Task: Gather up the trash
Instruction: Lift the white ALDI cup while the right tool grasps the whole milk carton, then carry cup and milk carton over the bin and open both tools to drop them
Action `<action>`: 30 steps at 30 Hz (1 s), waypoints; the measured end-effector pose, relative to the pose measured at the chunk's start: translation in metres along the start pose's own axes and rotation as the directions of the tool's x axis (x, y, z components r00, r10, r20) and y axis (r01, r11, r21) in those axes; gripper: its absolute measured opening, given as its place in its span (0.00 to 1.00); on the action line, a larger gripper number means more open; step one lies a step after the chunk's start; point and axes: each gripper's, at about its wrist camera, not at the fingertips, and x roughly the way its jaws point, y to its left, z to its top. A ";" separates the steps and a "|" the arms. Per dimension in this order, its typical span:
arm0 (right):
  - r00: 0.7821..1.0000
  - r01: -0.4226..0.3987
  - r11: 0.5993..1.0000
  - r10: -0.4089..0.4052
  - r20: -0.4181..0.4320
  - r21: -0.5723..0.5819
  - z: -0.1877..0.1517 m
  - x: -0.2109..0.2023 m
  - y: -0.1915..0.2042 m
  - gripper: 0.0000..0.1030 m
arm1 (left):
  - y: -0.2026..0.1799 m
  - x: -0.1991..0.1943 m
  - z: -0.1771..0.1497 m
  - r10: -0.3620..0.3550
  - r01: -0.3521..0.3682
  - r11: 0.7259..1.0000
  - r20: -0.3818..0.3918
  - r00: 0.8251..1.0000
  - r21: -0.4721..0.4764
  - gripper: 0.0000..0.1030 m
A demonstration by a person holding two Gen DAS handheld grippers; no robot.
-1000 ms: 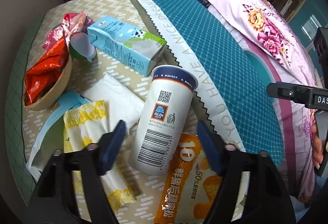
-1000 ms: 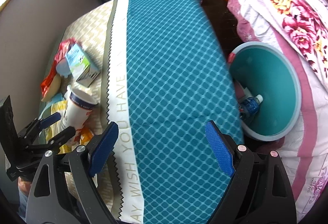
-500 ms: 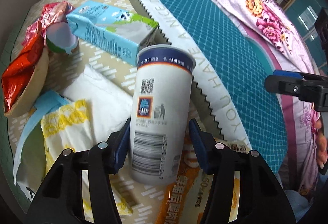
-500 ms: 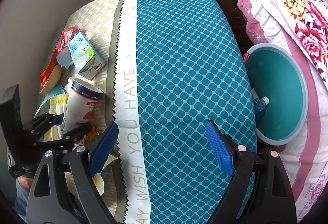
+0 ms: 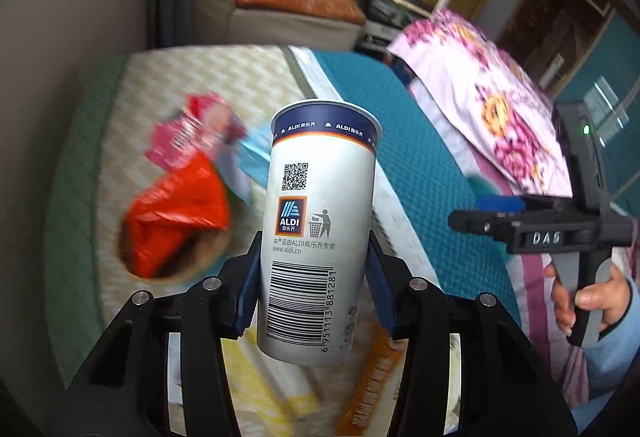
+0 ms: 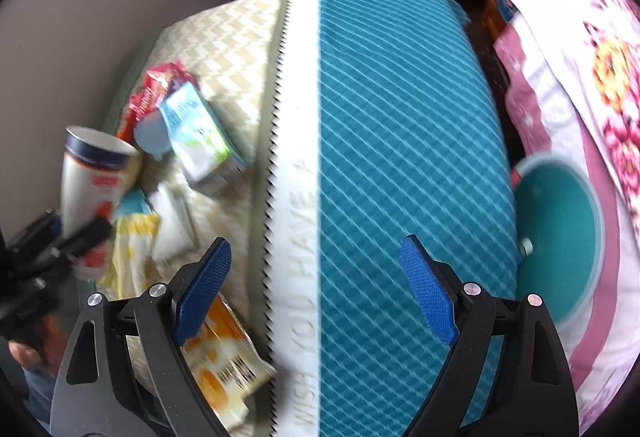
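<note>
A tall white ALDI paper cup (image 5: 320,229) stands upright between the blue pads of my left gripper (image 5: 314,277). The jaws are closing and both pads press its lower sides. The cup hangs clear above the wrappers on the table. The right wrist view shows the same cup (image 6: 96,173) at the far left, with the left gripper (image 6: 60,241) around its base. My right gripper (image 6: 314,249) is open with nothing between its fingers, over the teal tablecloth (image 6: 400,117). A hand holds that right gripper (image 5: 468,213) at the right of the left wrist view.
A teal bin (image 6: 560,237) stands on the floor to the right of the table. On the beige cloth lie a light-blue milk carton (image 6: 200,141), a red wrapper (image 5: 180,213) in a bowl, a yellow wrapper (image 6: 132,249) and an orange snack bag (image 6: 216,349). A floral bedspread (image 5: 500,125) lies at the right.
The left jaws closed onto the cup and lifted it off the table. The right gripper shifted left over the cloth, staying open.
</note>
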 end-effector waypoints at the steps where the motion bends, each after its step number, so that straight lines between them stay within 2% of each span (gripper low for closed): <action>1: 1.000 -0.008 1.000 0.008 -0.002 -0.026 0.009 0.004 0.008 0.80 | 0.008 -0.003 0.005 0.013 -0.013 1.000 0.013 1.000 -0.014 0.47; 5: 0.999 -0.030 0.990 0.028 -0.015 -0.140 0.038 0.026 0.042 0.79 | 0.036 -0.008 0.022 0.050 -0.047 0.996 0.042 0.998 -0.075 0.47; 7: 0.999 -0.041 0.982 0.034 -0.038 -0.187 0.048 0.040 0.057 0.68 | 0.047 -0.008 0.028 0.055 -0.050 0.994 0.047 0.997 -0.094 0.47; 9: 0.996 -0.067 0.973 0.054 -0.064 -0.220 0.057 0.054 0.070 0.62 | 0.055 -0.005 0.032 0.058 -0.053 0.993 0.046 0.997 -0.109 0.47; 16: 0.991 -0.082 0.957 0.048 -0.128 -0.278 0.076 0.100 0.096 0.62 | 0.072 0.002 0.036 0.057 -0.052 0.989 0.037 0.998 -0.141 0.47; 18: 0.990 -0.085 0.957 0.051 -0.128 -0.276 0.077 0.107 0.095 0.60 | 0.075 0.004 0.037 0.057 -0.051 0.987 0.037 0.998 -0.150 0.47; 19: 0.989 -0.097 0.958 0.063 -0.130 -0.272 0.076 0.109 0.094 0.51 | 0.076 0.004 0.036 0.056 -0.050 0.987 0.036 0.998 -0.155 0.47; 25: 0.992 -0.113 0.972 0.098 -0.085 -0.206 0.061 0.089 0.070 0.49 | 0.061 0.008 0.036 0.052 -0.048 0.990 0.025 0.998 -0.135 0.47; 30: 0.990 -0.142 0.985 0.140 -0.031 -0.099 0.045 0.056 0.029 0.49 | 0.036 0.009 0.038 0.040 -0.037 0.994 0.023 0.999 -0.099 0.47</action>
